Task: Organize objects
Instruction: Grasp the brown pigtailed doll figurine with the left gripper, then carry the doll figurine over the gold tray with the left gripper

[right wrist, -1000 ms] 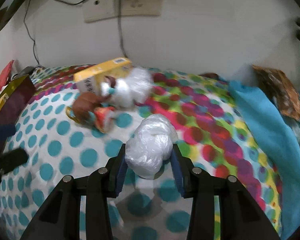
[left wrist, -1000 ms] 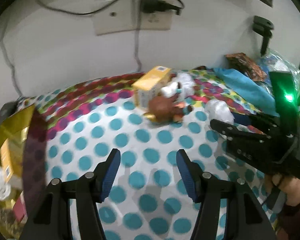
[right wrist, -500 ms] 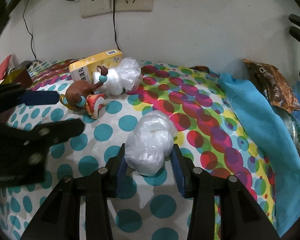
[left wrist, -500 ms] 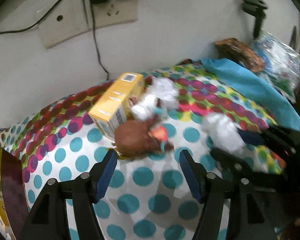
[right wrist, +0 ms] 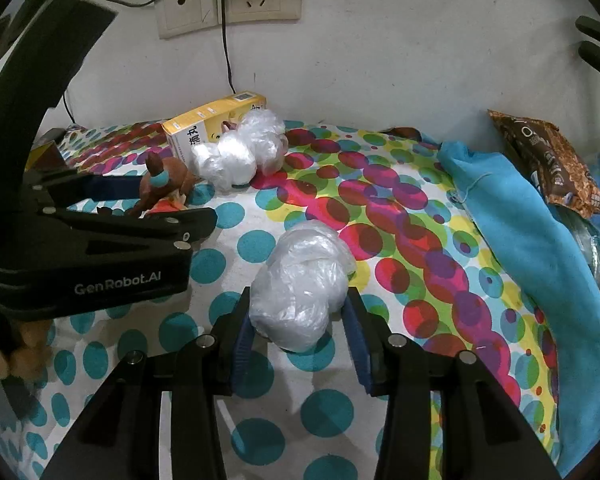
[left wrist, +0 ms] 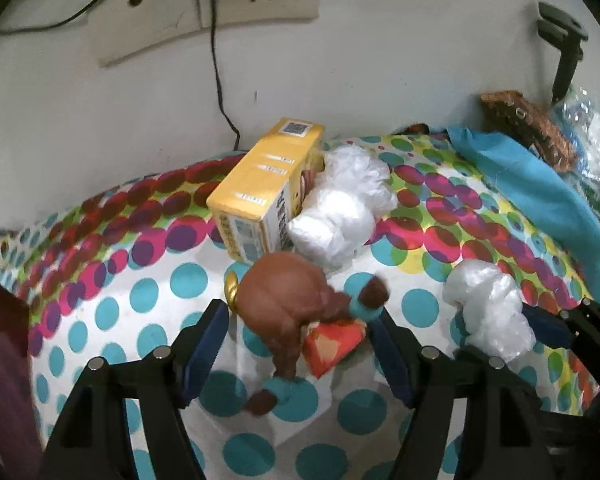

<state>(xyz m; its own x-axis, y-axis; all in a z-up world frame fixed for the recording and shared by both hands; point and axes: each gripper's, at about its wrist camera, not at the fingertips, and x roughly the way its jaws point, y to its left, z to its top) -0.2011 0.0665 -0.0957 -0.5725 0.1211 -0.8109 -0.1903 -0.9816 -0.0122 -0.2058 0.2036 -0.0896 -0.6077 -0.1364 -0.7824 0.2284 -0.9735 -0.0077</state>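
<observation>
A brown toy figure (left wrist: 288, 304) with teal cuffs and an orange piece lies on the dotted cloth (left wrist: 148, 304). My left gripper (left wrist: 300, 316) is open and straddles the toy, one finger on each side; it also shows in the right wrist view (right wrist: 168, 200). Behind the toy lie a yellow box (left wrist: 260, 184) and a white plastic bundle (left wrist: 340, 212) that leans against it. My right gripper (right wrist: 298, 300) is shut on a second white plastic bundle (right wrist: 300, 280), which rests on the cloth.
A blue cloth (right wrist: 520, 220) and a brown snack packet (right wrist: 548, 160) lie along the right side. A wall with sockets (right wrist: 228, 4) and a hanging cable closes off the back. A dark red and gold box (left wrist: 0, 340) stands at the far left.
My left gripper has moved forward and down onto the brown toy, with its jaws a little wider than before. The right gripper has kept its hold on the plastic bundle in the same place.
</observation>
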